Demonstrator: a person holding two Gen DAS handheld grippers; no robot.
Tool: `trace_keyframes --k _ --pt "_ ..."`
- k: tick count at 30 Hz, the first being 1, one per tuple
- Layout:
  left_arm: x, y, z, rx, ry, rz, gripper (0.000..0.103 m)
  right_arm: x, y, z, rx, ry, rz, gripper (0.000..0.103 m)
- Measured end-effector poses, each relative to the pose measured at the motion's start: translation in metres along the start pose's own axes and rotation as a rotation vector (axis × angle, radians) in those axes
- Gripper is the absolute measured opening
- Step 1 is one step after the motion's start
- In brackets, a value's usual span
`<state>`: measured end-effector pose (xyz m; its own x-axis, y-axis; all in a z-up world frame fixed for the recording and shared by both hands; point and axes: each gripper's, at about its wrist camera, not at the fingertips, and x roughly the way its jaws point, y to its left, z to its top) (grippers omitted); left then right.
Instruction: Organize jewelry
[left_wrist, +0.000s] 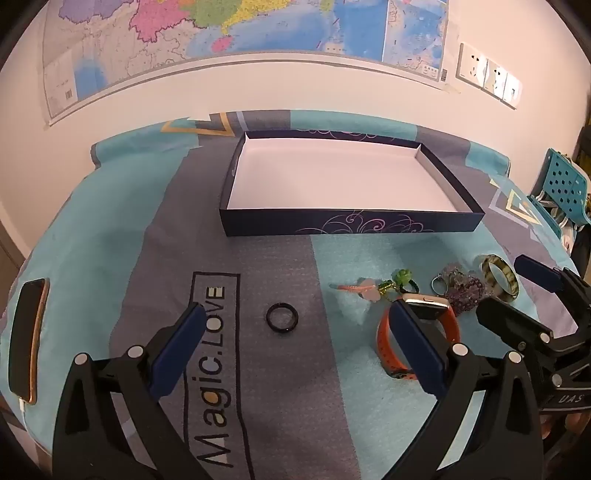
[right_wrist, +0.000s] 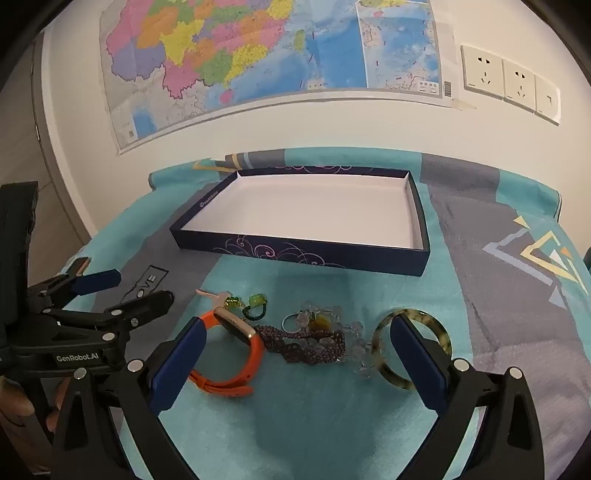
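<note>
Left tongs (left_wrist: 297, 336) fill the bottom of my left wrist view, spread wide and gripping nothing. Between their blue pads (left_wrist: 177, 350), slightly ahead, a black ring (left_wrist: 282, 318) lies flat on the patterned cloth (left_wrist: 110, 240) covering the worktop. An orange watch (left_wrist: 421, 332) sits partly behind the right-hand pad. Beyond that pad I note a pink charm (left_wrist: 364, 290), a green charm (left_wrist: 402, 277), a purple bead bracelet (left_wrist: 467, 291) and a bangle (left_wrist: 498, 277), lined up towards the right. My right tongs (left_wrist: 517, 284) enter from the right edge, with the bangle lying between their tips, not gripped. Well ahead stands the open navy box (left_wrist: 351, 221), white inside and holding nothing. A phone (left_wrist: 27, 339) lies far left.

Right tongs (right_wrist: 297, 341) dominate the right wrist view, likewise spread wide and gripping nothing. Between them lie the bead bracelet (right_wrist: 306, 343) and clear crystal beads (right_wrist: 332, 314). The watch (right_wrist: 236, 354) sits against the left pad; the mottled bangle (right_wrist: 410, 347) passes behind the right pad. The box (right_wrist: 295, 251) stands ahead, apart from the jewelry. My left tongs (right_wrist: 129, 291) show at the left edge, open. A map (right_wrist: 258, 55) hangs on the wall.
</note>
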<state>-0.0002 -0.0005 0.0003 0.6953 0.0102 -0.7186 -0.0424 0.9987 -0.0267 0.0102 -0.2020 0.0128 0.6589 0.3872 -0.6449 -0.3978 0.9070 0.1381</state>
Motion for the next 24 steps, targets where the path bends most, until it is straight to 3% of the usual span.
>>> trace_keyframes --k 24 --pt "0.001 0.003 -0.001 -0.002 -0.001 0.003 0.097 -0.005 -0.003 0.001 0.020 -0.014 0.013 0.097"
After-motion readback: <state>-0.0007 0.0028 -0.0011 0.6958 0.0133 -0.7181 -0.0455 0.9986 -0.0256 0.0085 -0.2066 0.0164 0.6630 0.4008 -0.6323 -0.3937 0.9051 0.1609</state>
